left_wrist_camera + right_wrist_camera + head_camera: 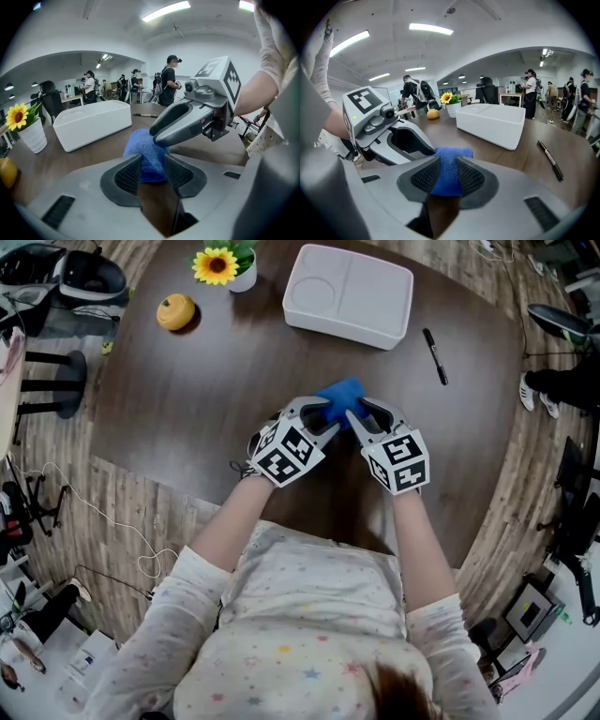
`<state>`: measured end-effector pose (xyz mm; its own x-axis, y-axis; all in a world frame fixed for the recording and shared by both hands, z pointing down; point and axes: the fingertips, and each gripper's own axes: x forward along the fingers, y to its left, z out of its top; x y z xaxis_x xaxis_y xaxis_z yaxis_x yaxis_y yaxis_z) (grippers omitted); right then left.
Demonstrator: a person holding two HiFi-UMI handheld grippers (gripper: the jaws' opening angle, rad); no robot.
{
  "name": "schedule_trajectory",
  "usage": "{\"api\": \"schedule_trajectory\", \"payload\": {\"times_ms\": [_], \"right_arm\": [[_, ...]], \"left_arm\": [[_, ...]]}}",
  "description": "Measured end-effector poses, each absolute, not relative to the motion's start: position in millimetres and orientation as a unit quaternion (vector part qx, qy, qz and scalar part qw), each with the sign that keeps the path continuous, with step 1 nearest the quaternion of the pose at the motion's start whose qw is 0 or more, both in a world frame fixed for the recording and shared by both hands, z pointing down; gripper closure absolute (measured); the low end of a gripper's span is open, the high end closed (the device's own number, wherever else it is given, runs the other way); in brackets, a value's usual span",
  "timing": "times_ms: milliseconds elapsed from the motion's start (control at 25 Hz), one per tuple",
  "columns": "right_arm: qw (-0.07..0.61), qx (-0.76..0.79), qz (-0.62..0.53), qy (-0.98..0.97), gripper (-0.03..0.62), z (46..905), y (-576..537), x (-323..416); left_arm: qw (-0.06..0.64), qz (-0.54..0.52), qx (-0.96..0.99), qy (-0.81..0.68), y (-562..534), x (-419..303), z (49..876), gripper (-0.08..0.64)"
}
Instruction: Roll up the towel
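Note:
A small blue towel (342,395) lies bunched on the dark round table (206,399), just beyond both grippers. My left gripper (328,416) comes at it from the left and my right gripper (360,414) from the right, their tips close together. In the left gripper view the towel (145,150) fills the gap between the left gripper's pads (129,176), which press on its near end; the right gripper (161,133) lies over its top. In the right gripper view the towel (449,173) is pinched between the right gripper's pads (469,178), with the left gripper (426,147) beside it.
A white divided tray (349,294) stands at the far side of the table, a black pen (435,356) to its right. A sunflower pot (223,266) and an orange fruit-like thing (176,311) sit at the far left. Several people stand in the room behind.

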<state>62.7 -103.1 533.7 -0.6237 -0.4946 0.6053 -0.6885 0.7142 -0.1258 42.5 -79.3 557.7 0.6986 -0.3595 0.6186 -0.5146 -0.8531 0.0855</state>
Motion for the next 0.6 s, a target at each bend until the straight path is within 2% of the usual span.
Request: {"api": "schedule_trajectory", "payload": {"times_ms": [200, 320, 600], "right_arm": [[0.283, 0.335, 0.192, -0.878, 0.489, 548.7, -97.5, 64.7], [0.285, 0.332, 0.193, -0.878, 0.486, 544.1, -95.6, 66.0], [0.25, 0.347, 0.169, -0.888, 0.476, 509.6, -91.1, 70.8]], "left_arm": [[0.131, 0.305, 0.913, -0.237, -75.6, 45.9, 564.2, 0.411], [0.154, 0.269, 0.919, -0.242, -75.5, 45.2, 553.7, 0.411], [0.142, 0.189, 0.923, -0.305, -76.6, 23.0, 515.6, 0.408]]}}
